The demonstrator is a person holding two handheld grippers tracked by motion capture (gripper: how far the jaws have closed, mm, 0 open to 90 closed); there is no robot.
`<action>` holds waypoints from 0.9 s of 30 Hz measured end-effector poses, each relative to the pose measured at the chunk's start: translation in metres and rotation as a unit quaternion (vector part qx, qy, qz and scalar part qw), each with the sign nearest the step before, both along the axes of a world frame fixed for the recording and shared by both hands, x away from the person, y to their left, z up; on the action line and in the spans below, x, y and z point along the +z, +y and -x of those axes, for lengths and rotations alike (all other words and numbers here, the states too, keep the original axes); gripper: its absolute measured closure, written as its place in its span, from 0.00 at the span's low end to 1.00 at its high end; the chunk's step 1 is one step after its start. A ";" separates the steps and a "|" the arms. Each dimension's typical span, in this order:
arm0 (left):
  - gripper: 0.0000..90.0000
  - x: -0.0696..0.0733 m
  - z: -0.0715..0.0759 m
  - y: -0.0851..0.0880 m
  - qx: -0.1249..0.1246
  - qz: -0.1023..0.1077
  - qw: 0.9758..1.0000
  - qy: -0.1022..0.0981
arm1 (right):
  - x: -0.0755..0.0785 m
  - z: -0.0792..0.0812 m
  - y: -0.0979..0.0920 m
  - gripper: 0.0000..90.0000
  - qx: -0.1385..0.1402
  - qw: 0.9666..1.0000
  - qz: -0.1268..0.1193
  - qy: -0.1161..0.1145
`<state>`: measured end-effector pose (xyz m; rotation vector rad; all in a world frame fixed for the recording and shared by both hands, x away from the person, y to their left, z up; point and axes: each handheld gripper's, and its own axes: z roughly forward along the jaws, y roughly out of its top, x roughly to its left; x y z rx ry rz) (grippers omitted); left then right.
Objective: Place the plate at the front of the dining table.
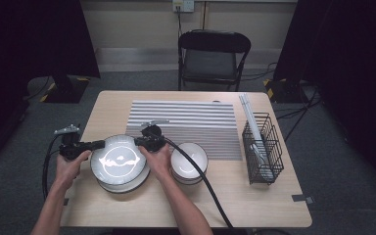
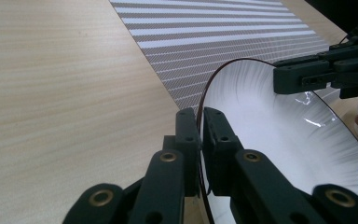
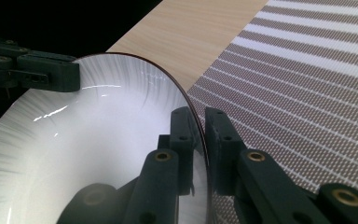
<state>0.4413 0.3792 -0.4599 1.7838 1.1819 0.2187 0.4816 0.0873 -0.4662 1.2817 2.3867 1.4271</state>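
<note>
A white plate (image 1: pixel 118 160) with a fine ribbed border and a thin dark rim is gripped from both sides. My left gripper (image 1: pixel 100 144) is shut on its left rim, and the rim passes between the two black pads (image 2: pixel 200 116). My right gripper (image 1: pixel 138 142) is shut on the opposite rim (image 3: pixel 199 114). The plate (image 2: pixel 270 135) lies over another plate (image 1: pixel 127 185) near the table's front left. Across the plate (image 3: pixel 88 140), each gripper view shows the other gripper clamped on the far rim.
White bowls (image 1: pixel 189 161) are stacked just right of the plate, close to my right hand. A striped mat (image 1: pixel 186 122) covers the table's middle. A black wire rack (image 1: pixel 262 147) stands at the right. A folding chair (image 1: pixel 213 56) stands beyond the far edge.
</note>
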 end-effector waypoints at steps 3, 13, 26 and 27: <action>0.95 0.000 -0.001 0.000 -0.001 0.005 1.000 -0.007 | 0.003 -0.001 0.000 0.91 0.001 1.000 0.007 -0.008; 0.95 0.002 -0.001 -0.002 -0.003 -0.005 1.000 -0.012 | -0.005 0.000 0.000 0.85 0.002 1.000 -0.003 0.008; 0.86 0.003 0.005 -0.002 0.002 -0.013 1.000 0.000 | -0.008 -0.001 -0.004 0.90 0.004 0.999 -0.028 0.015; 0.86 0.003 0.006 -0.001 0.002 -0.015 1.000 -0.001 | -0.008 -0.001 -0.004 0.90 0.004 0.999 -0.028 0.015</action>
